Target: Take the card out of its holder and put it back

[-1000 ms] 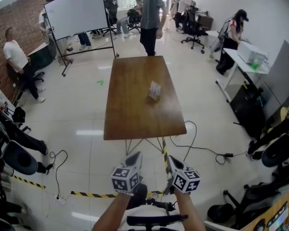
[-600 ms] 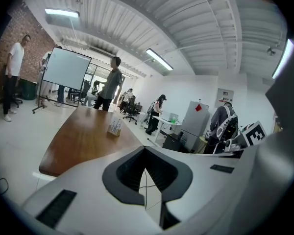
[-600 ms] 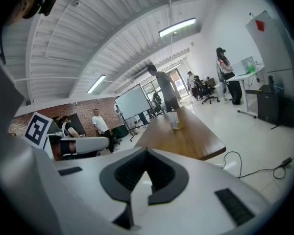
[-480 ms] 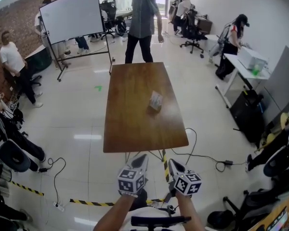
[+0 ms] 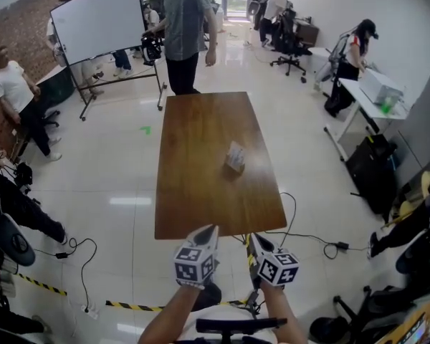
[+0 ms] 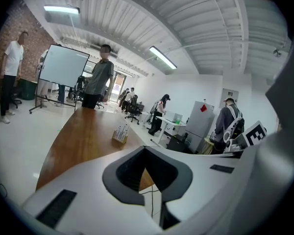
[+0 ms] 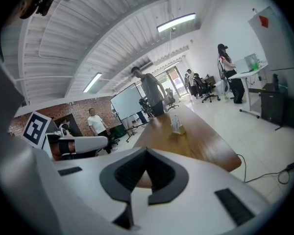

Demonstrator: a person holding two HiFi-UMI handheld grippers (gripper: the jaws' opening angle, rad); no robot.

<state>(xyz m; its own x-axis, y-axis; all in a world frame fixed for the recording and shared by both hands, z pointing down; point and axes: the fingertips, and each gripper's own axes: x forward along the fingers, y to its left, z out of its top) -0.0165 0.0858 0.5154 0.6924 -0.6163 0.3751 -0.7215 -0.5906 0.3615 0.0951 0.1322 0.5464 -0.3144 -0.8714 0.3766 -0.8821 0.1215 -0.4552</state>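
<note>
both grippers sit closer to the near edge of the brown table (image 5: 193, 192) than a second ago, at the bottom centre of the head view. the left gripper (image 5: 213, 229) and right gripper (image 5: 251, 238) each have their jaws pressed together with nothing between. the card holder (image 5: 235, 160), small and pale with white cards (image 5: 234, 153) upright in it, stands right of the table's middle, well apart from both.

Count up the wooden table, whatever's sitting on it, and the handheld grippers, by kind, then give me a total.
wooden table: 1
card holder: 1
grippers: 2, the left gripper and the right gripper
Total: 4
</note>
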